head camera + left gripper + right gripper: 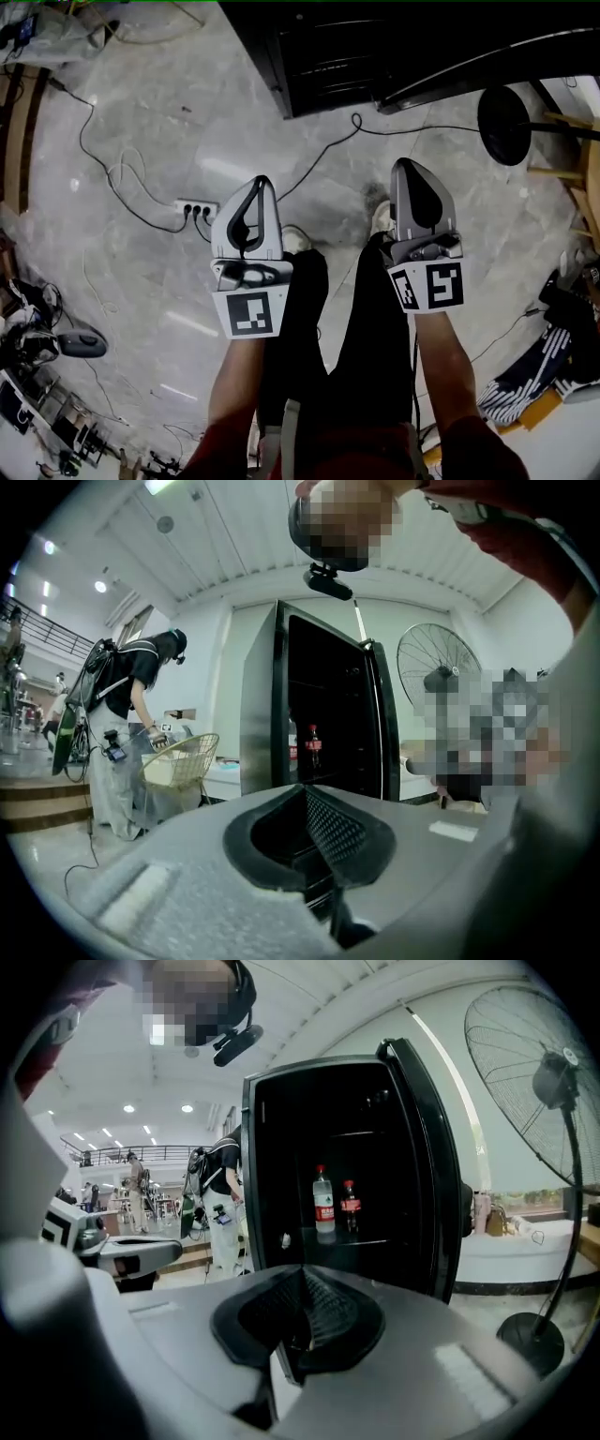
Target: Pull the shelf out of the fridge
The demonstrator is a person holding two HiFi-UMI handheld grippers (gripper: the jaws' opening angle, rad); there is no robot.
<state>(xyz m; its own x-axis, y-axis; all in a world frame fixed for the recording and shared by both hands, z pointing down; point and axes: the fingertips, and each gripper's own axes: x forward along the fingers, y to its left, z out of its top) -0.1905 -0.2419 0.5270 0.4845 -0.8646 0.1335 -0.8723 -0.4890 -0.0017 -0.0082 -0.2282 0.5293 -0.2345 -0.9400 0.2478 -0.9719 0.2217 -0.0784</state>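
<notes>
The black fridge (347, 1166) stands with its door (427, 1147) swung open. Two bottles (324, 1202) stand on a shelf (366, 1240) inside it. In the left gripper view the fridge (323, 714) is straight ahead, some way off. My left gripper (262, 182) and right gripper (404, 166) are held side by side above the floor, well short of the fridge (375, 42). Both point toward it. The left gripper (305, 787) is shut on nothing. The right gripper (302, 1269) is also shut and empty.
A standing fan (553, 1082) is to the right of the fridge, its round base (504, 122) on the floor. A power strip (195, 208) and cables (112, 169) lie at my left. A person with a backpack (122, 714) bends over a wire chair (183, 761) at left.
</notes>
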